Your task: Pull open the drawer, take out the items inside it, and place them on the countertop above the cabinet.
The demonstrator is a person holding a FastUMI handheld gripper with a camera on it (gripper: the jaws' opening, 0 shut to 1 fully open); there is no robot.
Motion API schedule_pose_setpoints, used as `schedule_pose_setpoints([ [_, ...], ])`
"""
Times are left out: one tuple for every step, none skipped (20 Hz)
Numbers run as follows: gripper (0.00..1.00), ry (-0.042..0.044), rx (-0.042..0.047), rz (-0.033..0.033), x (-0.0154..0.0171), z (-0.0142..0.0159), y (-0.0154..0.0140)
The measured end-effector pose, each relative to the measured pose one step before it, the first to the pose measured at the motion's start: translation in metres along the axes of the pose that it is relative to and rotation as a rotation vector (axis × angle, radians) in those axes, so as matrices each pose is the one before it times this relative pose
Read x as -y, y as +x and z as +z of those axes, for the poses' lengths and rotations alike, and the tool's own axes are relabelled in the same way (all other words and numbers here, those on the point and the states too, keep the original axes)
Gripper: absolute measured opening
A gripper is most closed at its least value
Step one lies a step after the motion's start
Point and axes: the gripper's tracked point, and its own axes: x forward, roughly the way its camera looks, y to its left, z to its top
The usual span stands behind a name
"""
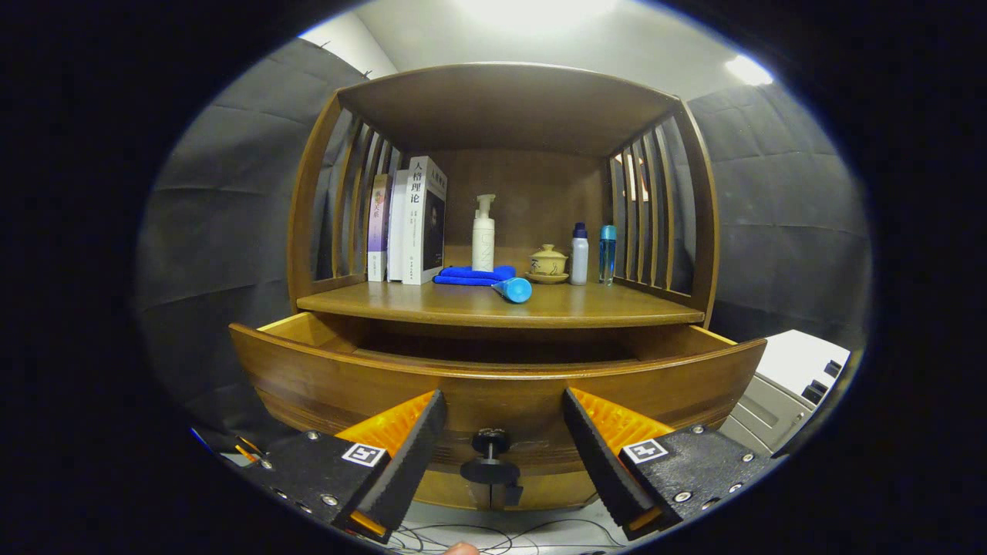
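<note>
Drawer pulled out under surface; inside hidden by front; tongs spread wide, gripping nothing, knob between fingers, untouched; on surface: books, pump bottle, blue cloth, blue tube, lidded cup, two bottles.

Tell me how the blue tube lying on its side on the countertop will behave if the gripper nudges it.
The blue tube with the round cap lies on its side on the smooth wooden countertop, so it would probably roll or slide. It looks small and likely light. The open gripper straddles the black drawer knob, fingers apart.
</note>
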Motion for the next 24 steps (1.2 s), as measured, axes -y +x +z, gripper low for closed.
schedule_pose_setpoints([
  [0.96,0.00072,-0.00276,-0.00057,-0.00027,0.00043,0.00520],
  [0.96,-0.00164,-0.00160,-0.00044,-0.00017,0.00060,0.00481],
  [0.96,0.00007,-0.00148,0.00014,0.00023,0.00060,0.00441],
  [0.96,0.00039,0.00008,-0.00041,-0.00007,0.00058,0.00381],
  [0.96,-0.00175,0.00067,0.00004,0.00009,0.00050,0.00507],
  [0.96,-0.00399,0.00067,-0.00062,0.00019,0.00062,0.00531],
  [0.96,-0.00569,-0.00114,-0.00012,-0.00036,0.00008,0.00429],
  [0.96,-0.00539,0.00145,-0.00058,0.00008,0.00048,0.00412],
  [0.96,0.00226,0.00045,0.00066,0.00046,0.00101,0.00438],
  [0.96,0.00415,0.00171,0.00181,-0.00006,-0.00022,0.00567],
  [0.96,-0.00150,0.00142,-0.00006,0.00068,0.00029,0.00405],
  [0.96,-0.00209,0.00258,-0.00011,0.00002,0.00066,0.00288],
  [0.96,0.00173,0.00089,-0.00021,0.00006,0.00038,0.00253],
  [0.96,0.00167,0.00067,0.00030,0.00003,-0.00011,0.00288],
  [0.96,-0.00008,-0.00165,-0.00033,0.00013,0.00032,0.00316],
  [0.96,0.00040,-0.00171,-0.00040,-0.00033,0.00065,0.00174],
  [0.96,-0.00106,-0.00154,-0.00014,0.00047,0.00043,0.00305],
  [0.96,-0.00106,-0.00126,0.00062,-0.00008,0.00027,0.00328],
  [0.96,-0.00011,-0.00016,0.00006,-0.00012,0.00042,0.00328],
  [0.96,0.00028,-0.00079,-0.00075,0.00044,0.00001,0.00412],
  [0.96,0.00203,0.00169,-0.00126,-0.00028,0.00060,0.00355],
  [0.96,-0.00090,-0.00031,-0.00002,-0.00054,0.00034,0.00214],
  [0.96,0.00014,0.00066,0.00007,0.00022,0.00069,0.00367],
  [0.96,0.00114,-0.00302,-0.00040,0.00027,-0.00078,0.00312],
])
